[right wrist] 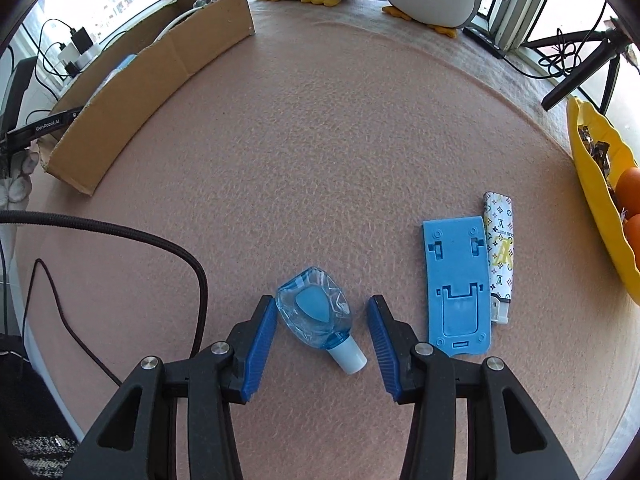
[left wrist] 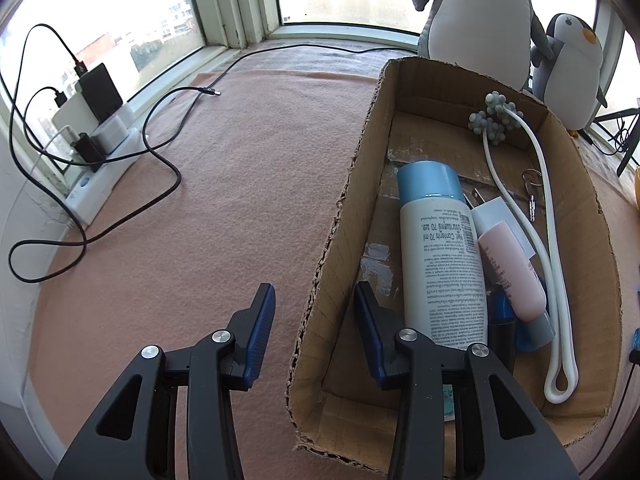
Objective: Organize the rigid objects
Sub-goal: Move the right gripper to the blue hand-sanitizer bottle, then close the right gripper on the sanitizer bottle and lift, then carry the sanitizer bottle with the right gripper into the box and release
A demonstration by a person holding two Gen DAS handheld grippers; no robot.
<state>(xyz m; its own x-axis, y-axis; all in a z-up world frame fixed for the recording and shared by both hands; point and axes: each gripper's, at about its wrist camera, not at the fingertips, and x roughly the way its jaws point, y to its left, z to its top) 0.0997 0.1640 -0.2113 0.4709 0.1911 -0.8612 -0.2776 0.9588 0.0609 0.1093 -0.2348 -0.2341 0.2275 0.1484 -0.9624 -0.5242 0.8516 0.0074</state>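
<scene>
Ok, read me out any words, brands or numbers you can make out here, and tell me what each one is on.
"Net Contents 70 ml": white bottle with blue cap in the cardboard box; its fine print is too small.
"GenRobot.AI": black bar by the box.
"LV" monogram, "LOUIS VUITTON": patterned lighter.
Pink tube: print unreadable.

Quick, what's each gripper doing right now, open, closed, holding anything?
Left gripper: open, straddling the cardboard box wall, gripping nothing.
Right gripper: open around the blue bottle, not clamped on it.
</scene>
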